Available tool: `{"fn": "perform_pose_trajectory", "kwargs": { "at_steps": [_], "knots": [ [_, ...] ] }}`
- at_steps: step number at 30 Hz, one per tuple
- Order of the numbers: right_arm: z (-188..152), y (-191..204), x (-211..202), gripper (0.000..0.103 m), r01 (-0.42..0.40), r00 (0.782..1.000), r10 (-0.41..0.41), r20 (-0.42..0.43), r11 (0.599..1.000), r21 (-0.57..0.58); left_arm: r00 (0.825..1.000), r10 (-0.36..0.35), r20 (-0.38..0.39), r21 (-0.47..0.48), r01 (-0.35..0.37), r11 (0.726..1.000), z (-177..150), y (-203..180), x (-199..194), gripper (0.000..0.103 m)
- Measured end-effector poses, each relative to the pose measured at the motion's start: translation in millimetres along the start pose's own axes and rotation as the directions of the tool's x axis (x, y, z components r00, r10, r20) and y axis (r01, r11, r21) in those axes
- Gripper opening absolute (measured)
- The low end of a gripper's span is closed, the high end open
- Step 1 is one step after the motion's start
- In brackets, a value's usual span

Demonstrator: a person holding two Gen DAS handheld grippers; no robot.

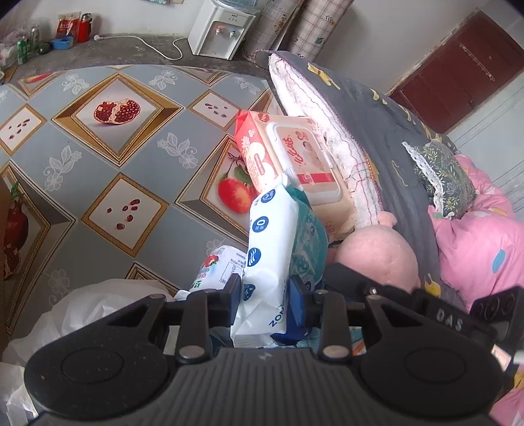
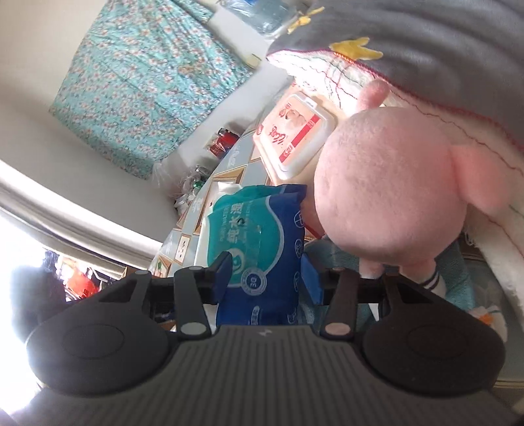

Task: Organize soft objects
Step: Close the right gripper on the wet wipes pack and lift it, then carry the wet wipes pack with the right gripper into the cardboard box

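My left gripper [image 1: 265, 291] is shut on a white and teal wipes pack [image 1: 268, 236] that stands up between its pads. My right gripper [image 2: 267, 275] is shut on a teal and blue wipes pack [image 2: 258, 236]; whether it is the same pack I cannot tell. The right gripper's black body [image 1: 458, 311] sits close to the right of my left one. A pink plush toy [image 1: 376, 259] [image 2: 393, 190] lies just right of the packs. Behind them a cream and red wipes box [image 1: 294, 154] [image 2: 294, 134] leans on a folded grey quilt [image 1: 376, 114]. A small tissue pack with a red fruit print [image 1: 222, 265] lies left of the held pack.
The table wears a grey cloth with pomegranate pictures [image 1: 98, 164]. A crumpled white plastic bag [image 1: 98, 304] lies at the near left. A pink quilt [image 1: 475, 245] and a green pillow [image 1: 442, 177] pile up at the right. A water dispenser [image 1: 219, 29] stands at the back.
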State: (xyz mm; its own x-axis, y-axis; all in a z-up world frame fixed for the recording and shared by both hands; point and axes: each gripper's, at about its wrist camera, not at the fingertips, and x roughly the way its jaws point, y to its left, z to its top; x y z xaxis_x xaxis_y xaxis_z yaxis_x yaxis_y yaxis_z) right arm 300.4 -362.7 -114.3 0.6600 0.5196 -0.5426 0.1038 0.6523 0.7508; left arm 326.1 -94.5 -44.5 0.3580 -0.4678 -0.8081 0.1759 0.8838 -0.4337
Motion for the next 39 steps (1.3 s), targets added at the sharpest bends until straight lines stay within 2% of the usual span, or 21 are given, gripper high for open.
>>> {"fn": "perform_pose_trajectory", "kwargs": {
  "at_steps": [6,11,15,19,22,26,31,35,39],
  "knots": [
    [10.5,8.0,31.2,0.052,0.049,0.998,-0.047,-0.050,0.998,0.045,0.999,0.045,0.007,0.044,-0.045,0.998,-1.1,-5.8,0.0,0.034],
    [15.0,17.6,48.2,0.064,0.074,0.995,-0.071,-0.073,0.996,0.044,0.998,0.057,0.011,0.052,-0.057,0.997,-1.0,-4.7,0.9,0.037],
    [13.3,13.5,58.1,0.071,0.060,0.995,-0.053,-0.089,0.995,0.075,0.996,0.087,0.025,0.067,-0.088,0.994,-1.3,-5.5,1.9,0.044],
    [14.1,6.3,60.6,0.066,0.026,0.996,-0.017,-0.082,0.993,0.115,0.998,0.066,-0.002,0.056,-0.066,0.996,-1.5,-5.3,8.3,0.045],
    [11.9,7.5,59.7,0.058,0.016,0.998,-0.008,-0.067,0.992,0.122,0.996,0.091,0.002,0.084,-0.091,0.992,-3.6,-15.5,9.2,0.044],
    [9.7,12.2,49.5,0.055,0.018,0.999,-0.014,-0.035,0.995,0.100,0.996,0.087,0.011,0.115,-0.088,0.989,-8.3,-25.0,2.6,0.042],
    [6.1,22.1,13.9,0.055,-0.004,1.000,0.003,0.011,0.998,0.063,0.997,0.053,0.054,0.147,-0.061,0.987,-17.6,-38.4,-22.5,0.041],
    [1.8,46.0,-18.7,0.055,-0.028,0.998,0.028,0.054,1.000,0.001,0.993,0.025,0.117,0.181,-0.046,0.982,-28.3,-53.0,-56.2,0.042],
    [-5.1,79.7,-51.4,0.055,-0.072,0.995,0.077,0.070,0.995,-0.072,0.979,0.011,0.202,0.195,-0.052,0.980,-46.0,-60.3,-98.6,0.042]
  ]
}}
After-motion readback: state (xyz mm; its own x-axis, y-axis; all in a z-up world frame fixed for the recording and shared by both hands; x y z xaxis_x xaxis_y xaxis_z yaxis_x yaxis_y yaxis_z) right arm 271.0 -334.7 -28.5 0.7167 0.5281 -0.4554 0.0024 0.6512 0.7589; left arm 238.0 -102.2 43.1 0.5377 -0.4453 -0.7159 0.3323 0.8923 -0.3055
